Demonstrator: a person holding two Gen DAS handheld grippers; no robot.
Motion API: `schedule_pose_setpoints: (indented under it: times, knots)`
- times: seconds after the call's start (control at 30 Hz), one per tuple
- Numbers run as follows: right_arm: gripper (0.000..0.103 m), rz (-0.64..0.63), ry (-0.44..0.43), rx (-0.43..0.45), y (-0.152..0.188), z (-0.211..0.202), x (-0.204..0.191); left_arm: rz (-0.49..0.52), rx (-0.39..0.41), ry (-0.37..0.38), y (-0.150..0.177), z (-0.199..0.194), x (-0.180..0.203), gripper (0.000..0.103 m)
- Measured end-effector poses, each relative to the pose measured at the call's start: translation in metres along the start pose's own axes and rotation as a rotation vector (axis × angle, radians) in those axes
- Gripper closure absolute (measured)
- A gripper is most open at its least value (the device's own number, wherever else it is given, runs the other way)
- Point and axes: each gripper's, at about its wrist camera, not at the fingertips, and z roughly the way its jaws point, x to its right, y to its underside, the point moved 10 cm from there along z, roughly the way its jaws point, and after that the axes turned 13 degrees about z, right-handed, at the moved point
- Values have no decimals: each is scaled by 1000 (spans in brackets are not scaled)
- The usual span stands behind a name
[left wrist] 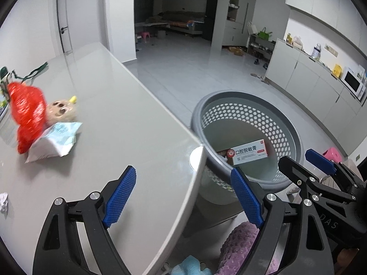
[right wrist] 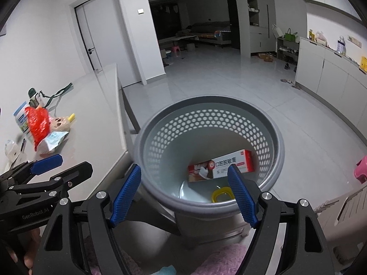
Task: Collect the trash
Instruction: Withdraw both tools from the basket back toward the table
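My left gripper (left wrist: 183,194) is open and empty above the rounded corner of the grey table (left wrist: 126,114). On the table's left side lie a red net bag (left wrist: 27,114), a white-and-blue wrapper (left wrist: 55,142), a small plush face (left wrist: 60,111) and a crumpled paper scrap (left wrist: 3,202). Beside the table stands a grey perforated bin (right wrist: 206,123), with my right gripper (right wrist: 183,192) open and empty above its near rim. Inside the bin lie a red-and-white box (right wrist: 220,168) and a yellow ring-shaped piece (right wrist: 221,194). Each gripper also shows in the other's view, the right gripper (left wrist: 302,160) and the left gripper (right wrist: 62,166).
A purple fuzzy cloth (left wrist: 238,240) and a blue plush piece (left wrist: 190,268) lie low in front of me. A pink stool (right wrist: 361,169) stands right of the bin. Cabinets with a microwave (left wrist: 351,82) run along the right wall. Pale tiled floor (right wrist: 229,80) stretches behind the bin.
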Motion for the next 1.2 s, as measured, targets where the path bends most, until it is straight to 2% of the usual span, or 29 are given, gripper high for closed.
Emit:
schedule_pose_setpoints:
  times: [0.17,0.33,0.43,0.67,1.2]
  knots:
    - [28,-30,-33,10,6,-7,-25,-33,21,-34,14,-16,-22,20]
    - [26,-58,-88,5,17,-8,-54,-88,32,-78,30,-31,-51,16]
    - [25,-85,-154,-32,31,-3,-78,-121,27,-121,44,-38,-74,15]
    - [26,-165,-235,-84,53,7,-129,-209,10,-201,74,-53,-129,15]
    - [25,-300,-330,-157,80,33,-218,-421,-39,-381,155,-83,-255,15]
